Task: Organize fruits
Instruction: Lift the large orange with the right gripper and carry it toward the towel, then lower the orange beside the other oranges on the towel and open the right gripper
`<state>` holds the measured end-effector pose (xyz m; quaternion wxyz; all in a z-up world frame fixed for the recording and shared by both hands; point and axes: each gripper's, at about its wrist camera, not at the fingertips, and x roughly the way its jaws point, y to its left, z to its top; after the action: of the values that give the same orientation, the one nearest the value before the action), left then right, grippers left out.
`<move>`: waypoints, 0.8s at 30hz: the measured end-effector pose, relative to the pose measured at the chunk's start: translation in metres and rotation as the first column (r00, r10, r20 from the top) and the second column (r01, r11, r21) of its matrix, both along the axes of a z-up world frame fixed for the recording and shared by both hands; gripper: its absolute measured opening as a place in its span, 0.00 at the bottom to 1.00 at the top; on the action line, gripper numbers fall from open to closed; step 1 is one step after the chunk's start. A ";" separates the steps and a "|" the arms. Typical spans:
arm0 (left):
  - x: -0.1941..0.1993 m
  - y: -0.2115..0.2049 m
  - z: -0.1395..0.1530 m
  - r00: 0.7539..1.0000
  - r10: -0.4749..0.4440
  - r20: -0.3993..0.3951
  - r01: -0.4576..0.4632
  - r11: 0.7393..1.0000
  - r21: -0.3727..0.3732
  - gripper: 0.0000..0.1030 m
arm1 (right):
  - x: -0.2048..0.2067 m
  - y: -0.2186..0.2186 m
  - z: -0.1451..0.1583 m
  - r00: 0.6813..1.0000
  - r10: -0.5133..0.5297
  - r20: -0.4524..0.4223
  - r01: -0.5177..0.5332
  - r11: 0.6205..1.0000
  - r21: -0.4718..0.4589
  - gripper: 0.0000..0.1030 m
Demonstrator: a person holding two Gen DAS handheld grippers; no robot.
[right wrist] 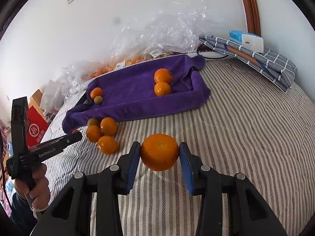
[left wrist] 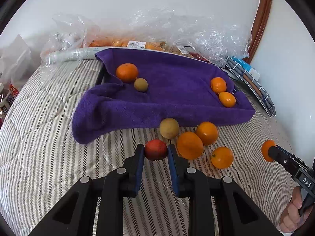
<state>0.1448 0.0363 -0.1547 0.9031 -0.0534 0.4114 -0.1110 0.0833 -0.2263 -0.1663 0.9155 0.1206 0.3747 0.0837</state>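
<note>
My left gripper [left wrist: 156, 149] is shut on a small red fruit [left wrist: 155, 149], held just above the striped bed cover. My right gripper [right wrist: 159, 153] is shut on a large orange [right wrist: 159, 152], lifted off the cover; it also shows in the left wrist view [left wrist: 268, 150]. A purple towel [left wrist: 167, 90] lines a tray and holds an orange [left wrist: 127, 72] with a small green-brown fruit [left wrist: 141, 85] at its left, and two oranges [left wrist: 218, 85] [left wrist: 227, 99] at its right. In front of the towel lie three loose oranges [left wrist: 189, 145] and a yellow-green fruit [left wrist: 169, 128].
Crinkled clear plastic bags [left wrist: 177, 31] with more oranges lie behind the towel against the white wall. Folded checked cloth [right wrist: 256, 59] with a white box lies at the far right. A red box [right wrist: 36, 128] stands off the bed's left side. The striped cover [right wrist: 246, 137] stretches right.
</note>
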 end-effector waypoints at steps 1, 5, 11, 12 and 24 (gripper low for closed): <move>0.001 0.002 0.003 1.000 0.005 0.008 -0.005 1.000 0.002 0.22 | 0.003 0.001 0.002 1.000 0.002 0.007 -0.002 1.000 -0.005 0.39; 0.010 0.017 0.014 0.999 0.040 0.027 -0.040 0.999 -0.007 0.22 | 0.016 0.003 0.011 0.999 0.004 0.037 -0.004 1.000 -0.019 0.39; 0.036 0.030 0.035 0.994 0.081 0.079 -0.080 0.997 -0.014 0.22 | 0.043 -0.002 0.027 0.997 -0.002 0.080 0.006 0.999 -0.045 0.39; 0.040 0.031 0.038 0.993 0.085 0.087 -0.084 0.996 -0.014 0.22 | 0.048 -0.004 0.029 0.996 -0.006 0.088 0.011 0.999 -0.049 0.39; 0.088 0.026 0.026 0.990 0.128 0.059 -0.124 0.990 -0.059 0.22 | 0.117 -0.023 0.033 0.992 -0.058 0.112 0.066 0.996 -0.066 0.39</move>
<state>0.2333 0.0619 -0.1292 0.9189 -0.1007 0.3757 -0.0665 0.2001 -0.2491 -0.1330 0.9405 0.0954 0.3225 0.0485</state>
